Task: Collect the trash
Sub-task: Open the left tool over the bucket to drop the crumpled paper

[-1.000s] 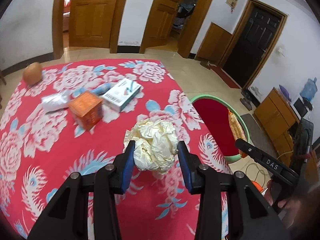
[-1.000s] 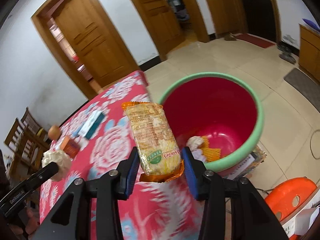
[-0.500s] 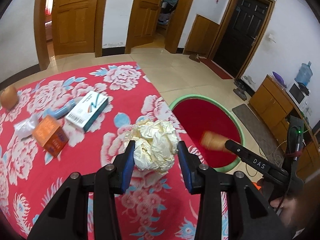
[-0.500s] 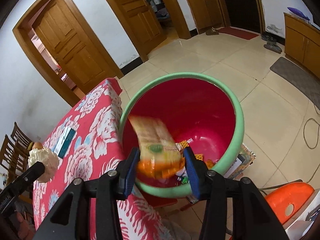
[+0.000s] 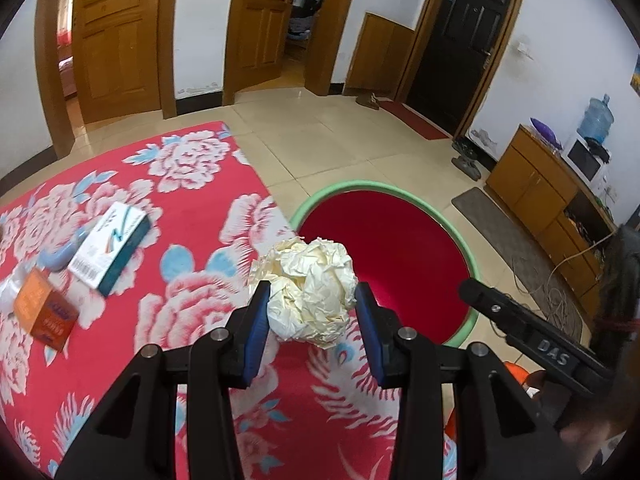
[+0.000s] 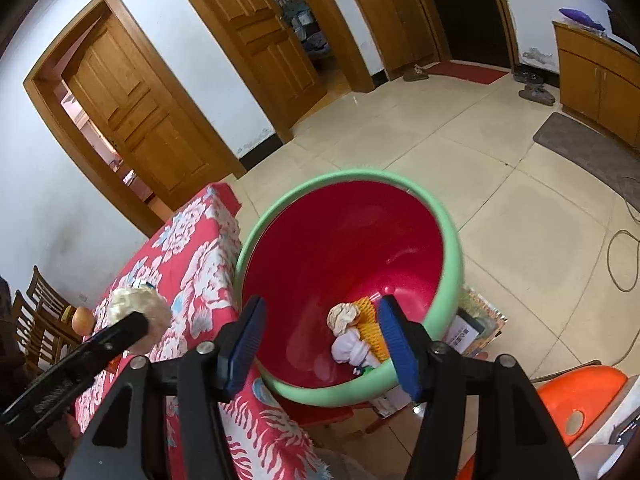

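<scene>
My left gripper is shut on a crumpled cream paper ball, held above the table's right edge beside the red bin with a green rim. The ball also shows in the right wrist view. My right gripper is open and empty above the bin. The orange snack packet lies at the bin's bottom with other crumpled trash.
On the red floral tablecloth lie a white and teal box, an orange box and a blue object. An orange stool stands right of the bin. A wooden cabinet lines the far wall.
My right gripper moved over the bin, opened and dropped the snack packet in. My left gripper carried the paper ball rightwards to the table's edge by the bin.
</scene>
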### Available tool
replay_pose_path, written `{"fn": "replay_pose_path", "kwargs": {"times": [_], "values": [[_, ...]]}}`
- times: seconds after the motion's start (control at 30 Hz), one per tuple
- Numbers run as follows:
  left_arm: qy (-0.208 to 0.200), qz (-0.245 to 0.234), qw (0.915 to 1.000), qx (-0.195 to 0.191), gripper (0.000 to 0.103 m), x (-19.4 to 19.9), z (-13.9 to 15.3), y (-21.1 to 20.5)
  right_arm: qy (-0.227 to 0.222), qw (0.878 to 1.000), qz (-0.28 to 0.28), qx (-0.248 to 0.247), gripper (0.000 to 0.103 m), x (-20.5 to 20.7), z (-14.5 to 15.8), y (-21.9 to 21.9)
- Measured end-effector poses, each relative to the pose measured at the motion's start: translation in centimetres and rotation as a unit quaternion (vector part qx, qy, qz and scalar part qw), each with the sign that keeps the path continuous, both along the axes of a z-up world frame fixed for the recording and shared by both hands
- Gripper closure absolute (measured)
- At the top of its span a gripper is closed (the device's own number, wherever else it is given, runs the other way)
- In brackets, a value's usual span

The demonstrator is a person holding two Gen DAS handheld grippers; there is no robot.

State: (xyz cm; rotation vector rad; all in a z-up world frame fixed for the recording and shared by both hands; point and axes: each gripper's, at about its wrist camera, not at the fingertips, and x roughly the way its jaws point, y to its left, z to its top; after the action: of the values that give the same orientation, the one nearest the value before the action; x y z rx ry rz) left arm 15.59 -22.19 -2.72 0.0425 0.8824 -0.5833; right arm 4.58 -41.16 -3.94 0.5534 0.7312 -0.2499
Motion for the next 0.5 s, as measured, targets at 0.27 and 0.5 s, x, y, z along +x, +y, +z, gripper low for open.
{"fn": "replay_pose_path", "kwargs": {"times": [0.27, 0.5], "values": [[-0.002, -0.026, 0.9995, 0.018, 0.061, 0.6, -1.1, -3.5, -0.005, 0.999, -0.031, 0.015, 0.036, -1.6, -0.1, -1.7], [-0.01, -0.039, 0.9987, 0.032, 0.054, 1.0, -1.6, -6.3, -0.005, 0.998, -0.049, 0.028, 0.036, -2.3, -0.6, -3.0]]}}
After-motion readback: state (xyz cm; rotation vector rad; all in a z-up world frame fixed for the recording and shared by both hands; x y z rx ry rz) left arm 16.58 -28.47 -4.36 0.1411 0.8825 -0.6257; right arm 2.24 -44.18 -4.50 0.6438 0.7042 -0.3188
